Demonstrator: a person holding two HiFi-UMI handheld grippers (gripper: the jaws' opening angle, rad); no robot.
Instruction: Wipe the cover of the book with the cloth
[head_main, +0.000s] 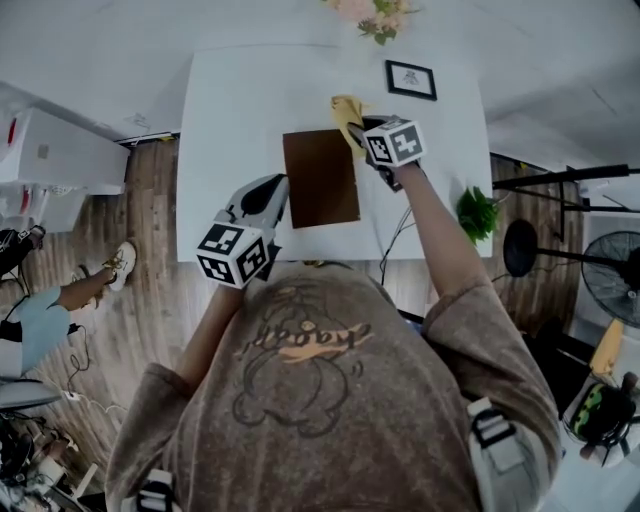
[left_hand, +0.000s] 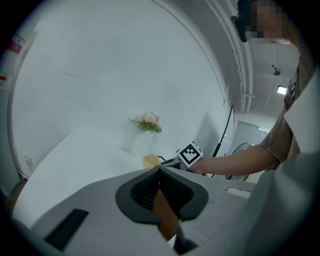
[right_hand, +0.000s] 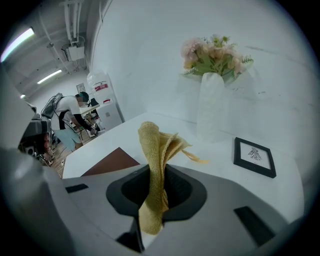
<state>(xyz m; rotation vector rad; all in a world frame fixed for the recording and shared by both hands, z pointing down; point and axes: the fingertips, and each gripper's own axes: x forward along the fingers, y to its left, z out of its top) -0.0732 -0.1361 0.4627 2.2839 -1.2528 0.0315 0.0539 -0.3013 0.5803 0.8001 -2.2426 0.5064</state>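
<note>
Head view: cloth pinched at the book's far corner

White table (head_main: 230, 120) carries the brown book (head_main: 320, 178), flat between my grippers. Beyond it, only the right gripper view shows the vase (right_hand: 212, 107) under the flowers. The framed picture (right_hand: 255, 156) has unreadable print. My right gripper (head_main: 358, 128) pinches the yellow cloth (right_hand: 152, 150) by the book's far corner. My left gripper (head_main: 280, 186), pressed together, is at its left edge.

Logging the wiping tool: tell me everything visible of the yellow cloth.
The cloth is yellow, coarsely woven by its look, bunched in loose folds. The right gripper is shut on its middle: folds stand up past the jaws, a short end hangs below. It sits by the far right corner of the brown book; whether they touch cannot be told.
</note>
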